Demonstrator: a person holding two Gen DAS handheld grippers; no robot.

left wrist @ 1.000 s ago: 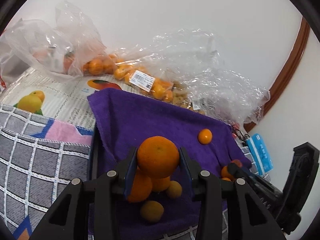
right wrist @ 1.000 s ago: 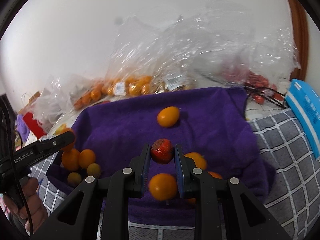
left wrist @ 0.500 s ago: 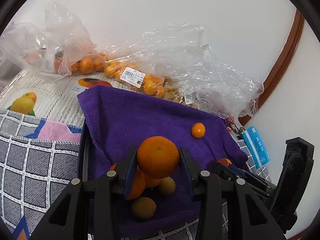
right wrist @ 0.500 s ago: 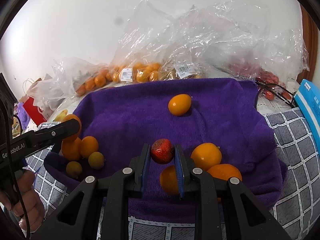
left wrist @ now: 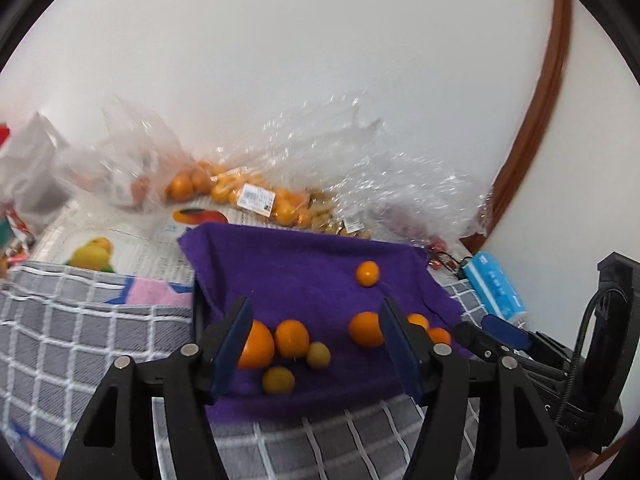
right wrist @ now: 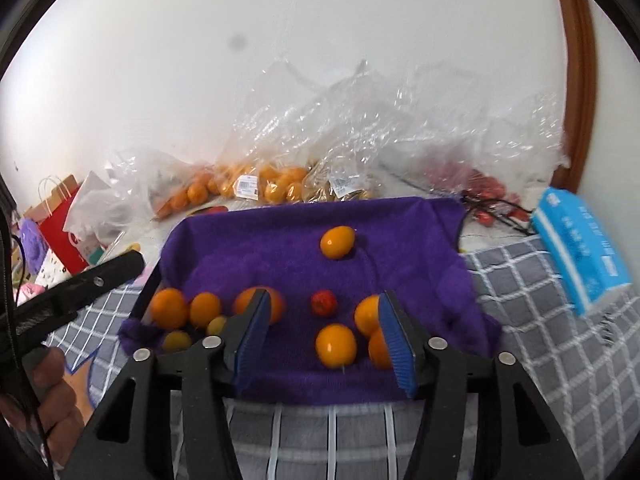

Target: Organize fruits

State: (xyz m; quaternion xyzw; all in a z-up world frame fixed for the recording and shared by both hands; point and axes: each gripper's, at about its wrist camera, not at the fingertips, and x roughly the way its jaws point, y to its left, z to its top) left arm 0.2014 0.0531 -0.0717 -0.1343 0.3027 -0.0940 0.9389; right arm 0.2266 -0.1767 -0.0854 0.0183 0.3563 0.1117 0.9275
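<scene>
A purple towel point(left wrist: 300, 264) point(right wrist: 260, 248) holds the loose fruit. My left gripper point(left wrist: 315, 306) hangs above its near edge, jaws opening, nothing between them. Below it lie two oranges point(left wrist: 291, 338) and two small yellowish fruits point(left wrist: 319, 355), and a single orange point(left wrist: 365, 329) lies by the right finger. My right gripper point(right wrist: 325, 298) is also opening and empty. A red strawberry point(right wrist: 324, 303) lies on the towel beneath it, beside several oranges point(right wrist: 335, 345). A lone kumquat point(left wrist: 367, 273) point(right wrist: 338, 242) sits farther back.
Clear plastic bags of oranges point(left wrist: 240, 196) point(right wrist: 276, 184) and red fruit point(right wrist: 480, 184) line the wall. A blue tissue pack point(right wrist: 580, 248) rests at the right on a grey checked cloth point(right wrist: 540, 320). A red paper bag point(right wrist: 56, 240) stands at the left; a hand point(right wrist: 48, 400) shows below it.
Both grippers opened and rose back from the towel. The left let go of its orange and the right let go of the strawberry; both now lie on the towel.
</scene>
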